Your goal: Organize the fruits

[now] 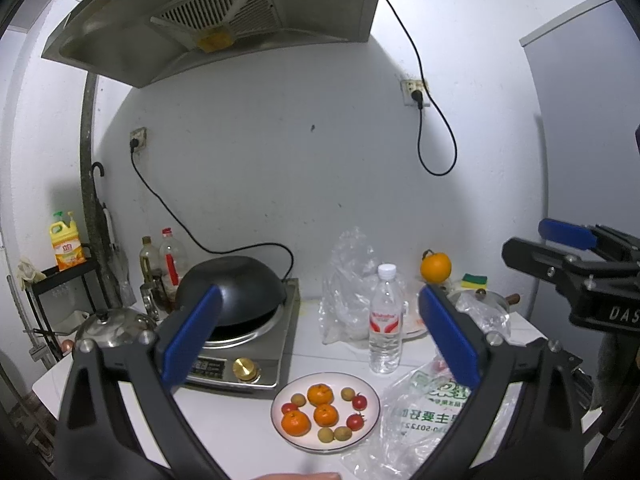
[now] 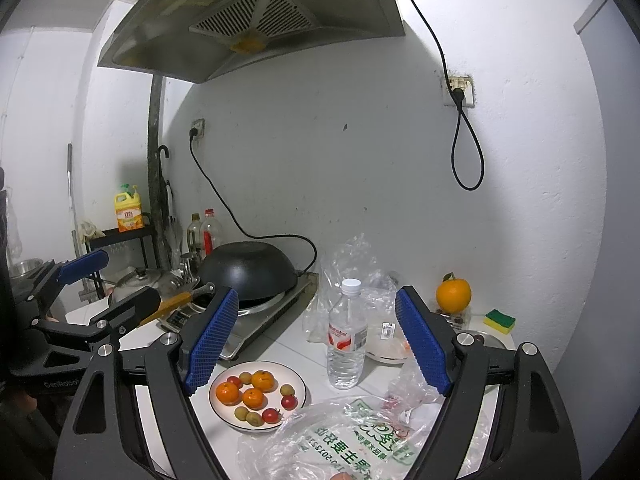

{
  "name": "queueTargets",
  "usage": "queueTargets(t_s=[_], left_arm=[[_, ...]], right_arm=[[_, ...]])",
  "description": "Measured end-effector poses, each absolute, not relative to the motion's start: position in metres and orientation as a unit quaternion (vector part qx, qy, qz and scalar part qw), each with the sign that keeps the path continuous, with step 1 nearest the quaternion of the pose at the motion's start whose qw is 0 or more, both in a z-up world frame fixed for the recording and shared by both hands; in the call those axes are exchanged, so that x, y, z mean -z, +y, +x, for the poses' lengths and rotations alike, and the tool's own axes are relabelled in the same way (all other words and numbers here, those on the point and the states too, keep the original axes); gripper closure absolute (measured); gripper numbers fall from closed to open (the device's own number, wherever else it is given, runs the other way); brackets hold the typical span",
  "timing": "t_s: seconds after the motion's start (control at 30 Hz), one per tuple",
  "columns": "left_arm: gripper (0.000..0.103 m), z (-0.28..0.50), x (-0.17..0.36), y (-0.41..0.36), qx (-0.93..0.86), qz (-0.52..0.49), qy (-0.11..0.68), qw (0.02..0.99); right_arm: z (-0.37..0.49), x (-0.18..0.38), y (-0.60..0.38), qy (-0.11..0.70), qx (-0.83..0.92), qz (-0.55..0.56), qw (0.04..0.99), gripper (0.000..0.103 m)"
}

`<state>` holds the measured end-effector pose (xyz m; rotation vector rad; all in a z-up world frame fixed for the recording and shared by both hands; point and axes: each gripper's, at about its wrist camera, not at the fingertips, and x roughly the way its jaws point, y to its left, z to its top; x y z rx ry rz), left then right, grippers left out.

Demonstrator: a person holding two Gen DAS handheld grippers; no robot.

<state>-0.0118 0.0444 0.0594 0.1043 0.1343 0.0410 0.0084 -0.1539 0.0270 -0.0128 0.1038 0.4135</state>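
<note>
A white plate (image 1: 312, 445) (image 2: 280, 372) on the white counter holds three mandarins (image 1: 320, 394) (image 2: 264, 380), three cherry tomatoes (image 1: 359, 401) (image 2: 289, 401) and several small yellow-brown longans (image 1: 347, 393) (image 2: 286, 389). A large orange (image 1: 435, 267) (image 2: 453, 295) stands at the back by the wall. My left gripper (image 1: 320, 292) (image 2: 100, 280) hangs open above and before the plate, nothing between its blue pads. My right gripper (image 2: 317, 292) (image 1: 560, 248) is open too, level with it on the right, and holds nothing.
A water bottle (image 1: 385, 320) (image 2: 347, 340) stands just behind the plate. A green-printed plastic bag (image 1: 432, 412) (image 2: 360, 440) lies at its right. A black wok (image 1: 232, 284) (image 2: 250, 268) sits on an induction cooker (image 1: 248, 356) at the left. A sponge (image 2: 499, 321) lies back right.
</note>
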Motion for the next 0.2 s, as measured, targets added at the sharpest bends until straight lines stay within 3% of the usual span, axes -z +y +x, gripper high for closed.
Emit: queueTargets(t_s=[0.2], left_arm=[[0.003,-0.0056,-0.0523,0.0534,-0.011,0.047,0.077,0.996]], right_arm=[[0.0154,-0.0224,-0.1473,0.060,-0.212,-0.009,0.975,0.020]])
